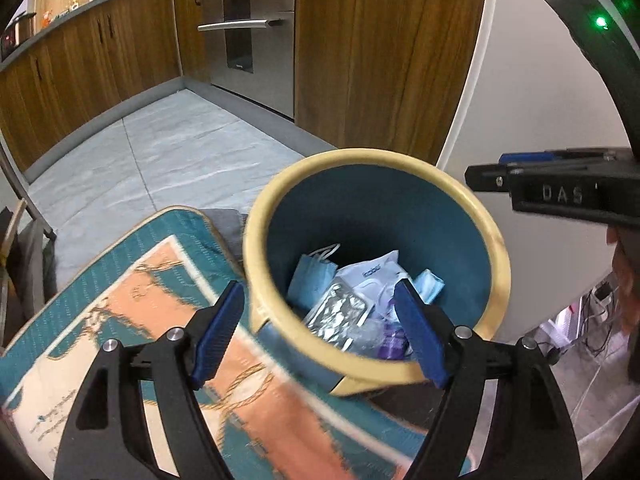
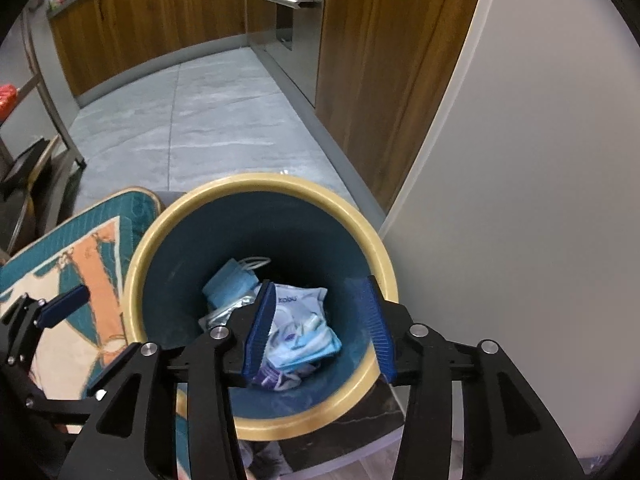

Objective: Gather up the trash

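Observation:
A teal waste bin with a cream rim [image 1: 256, 220] [image 2: 136, 280] stands below both grippers. Inside lie a blue face mask [image 1: 312, 280] [image 2: 228, 284], a white printed wrapper [image 1: 376, 272] [image 2: 304, 308] and a crumpled foil pack [image 1: 340, 312] [image 2: 224, 314]. My left gripper [image 1: 318, 300] hangs open over the bin's near left rim, with nothing pressed between its blue pads. Over the bin's mouth my right gripper [image 2: 320, 284] is open too, the wrapper lying loose on the pile beneath it. In the left wrist view the right gripper's side [image 1: 560, 188] shows at the far right.
A teal and orange patterned cushion [image 1: 160, 300] [image 2: 80, 264] lies left of the bin. Grey floor tiles [image 1: 160, 148] run toward wooden cabinets [image 1: 80, 60] and a steel oven [image 1: 248, 40]. A white wall [image 2: 520, 200] rises close on the right. Metal furniture legs [image 2: 52, 112] stand at the left.

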Demonstrator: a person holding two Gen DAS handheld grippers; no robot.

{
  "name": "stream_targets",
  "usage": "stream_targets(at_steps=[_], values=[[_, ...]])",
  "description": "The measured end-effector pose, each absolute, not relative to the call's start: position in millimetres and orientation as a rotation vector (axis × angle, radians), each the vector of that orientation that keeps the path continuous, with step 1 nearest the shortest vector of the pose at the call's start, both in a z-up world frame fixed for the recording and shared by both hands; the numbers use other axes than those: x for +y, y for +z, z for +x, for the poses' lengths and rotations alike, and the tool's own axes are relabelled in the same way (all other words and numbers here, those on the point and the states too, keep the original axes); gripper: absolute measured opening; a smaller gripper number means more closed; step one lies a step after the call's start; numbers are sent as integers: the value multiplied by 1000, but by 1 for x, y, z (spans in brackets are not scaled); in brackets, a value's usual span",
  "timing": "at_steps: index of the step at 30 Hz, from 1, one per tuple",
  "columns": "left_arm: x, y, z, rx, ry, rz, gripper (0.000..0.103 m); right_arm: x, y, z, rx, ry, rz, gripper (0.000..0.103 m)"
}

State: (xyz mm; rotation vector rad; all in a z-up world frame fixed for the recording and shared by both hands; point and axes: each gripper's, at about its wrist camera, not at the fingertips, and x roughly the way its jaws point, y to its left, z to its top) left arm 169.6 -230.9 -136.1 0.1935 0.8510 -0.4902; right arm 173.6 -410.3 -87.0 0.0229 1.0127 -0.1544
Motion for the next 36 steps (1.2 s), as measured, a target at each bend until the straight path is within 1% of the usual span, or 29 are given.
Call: stream_targets(at_steps=[2, 4, 5, 7, 11, 15, 17, 19, 20, 21, 23, 27, 32, 36], values=[[-223, -134, 167, 850, -477, 194, 77, -408, -85, 172, 1006, -149, 26, 62], [-211, -130, 162, 856, -463, 180, 80, -405, -79, 167, 993, -134, 32, 66], [-206, -127, 159, 856, -455, 176, 80, -404, -77, 166, 987, -129, 38, 70], [-199, -121, 152, 856, -441, 176, 80, -403, -71, 157, 979, -115, 64, 74], [-187, -96, 131, 832, -447, 161, 81, -397, -53, 135, 979, -101, 89, 74], [-182, -66, 103, 783, -468, 182, 87, -387, -35, 109, 959, -91, 75, 75], [-179, -52, 89, 756, -475, 190, 88, -384, -21, 88, 916, -86, 94, 80], [-175, -35, 73, 716, -475, 185, 96, -385, -10, 71, 885, -90, 117, 81], [-172, -27, 65, 695, -472, 178, 98, -385, -6, 63, 867, -91, 125, 85], [-168, -18, 56, 670, -471, 170, 97, -385, 1, 52, 833, -93, 137, 90], [-164, -6, 45, 641, -469, 165, 97, -386, 17, 30, 750, -108, 180, 95], [-154, 15, 15, 576, -458, 170, 97, -386, 36, -5, 629, -142, 223, 97], [-139, 22, -8, 543, -462, 63, 97, -375, 52, -36, 507, -170, 194, 98], [-136, 27, -17, 491, -420, 76, 97, -365, 63, -54, 421, -217, 151, 98]])
